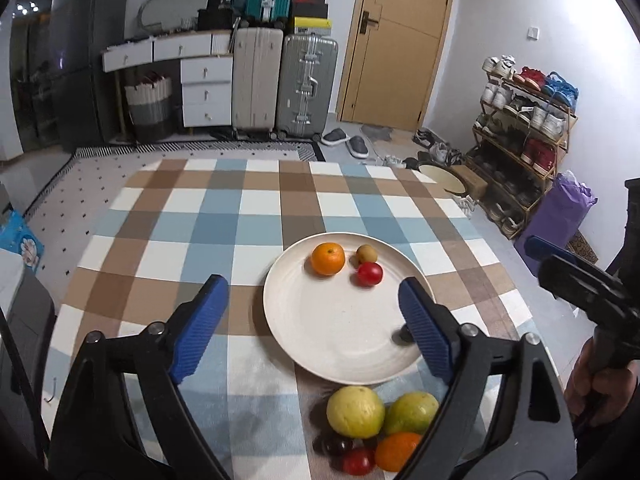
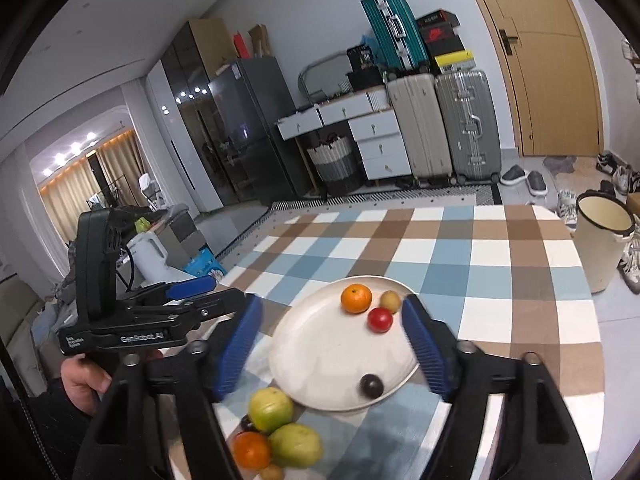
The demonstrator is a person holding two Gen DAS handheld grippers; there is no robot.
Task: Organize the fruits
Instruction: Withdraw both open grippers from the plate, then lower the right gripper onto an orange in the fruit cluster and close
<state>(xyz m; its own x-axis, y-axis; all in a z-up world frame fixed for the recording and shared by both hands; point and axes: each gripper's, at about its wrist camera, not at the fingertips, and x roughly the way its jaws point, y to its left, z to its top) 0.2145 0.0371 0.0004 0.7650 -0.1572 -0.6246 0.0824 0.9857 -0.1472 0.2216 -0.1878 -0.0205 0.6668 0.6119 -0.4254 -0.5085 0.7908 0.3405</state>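
A white plate [image 1: 332, 340] [image 2: 320, 356] lies on the checked tablecloth. It holds an orange [image 1: 328, 258] [image 2: 356, 298], a kiwi [image 1: 366, 254] [image 2: 390, 301], a red tomato [image 1: 369, 274] [image 2: 379, 319] and a dark plum [image 2: 371, 385], which in the left wrist view [image 1: 400, 336] is half hidden by a pad. In front of the plate lie two green-yellow guavas [image 1: 355, 412] [image 2: 271, 409], an orange [image 1: 396, 451] [image 2: 251, 449], a tomato [image 1: 357, 461] and a dark fruit [image 1: 336, 445]. My left gripper [image 1: 312, 320] is open and empty above the plate's left part. My right gripper [image 2: 328, 344] is open and empty above the plate.
The table's far edge [image 1: 280, 160] meets a patterned rug. Suitcases [image 1: 280, 84], drawers and a shoe rack [image 1: 524, 132] stand behind. A cream bin [image 2: 602, 246] stands off the table's right side. The right gripper also shows at the edge of the left wrist view [image 1: 580, 280].
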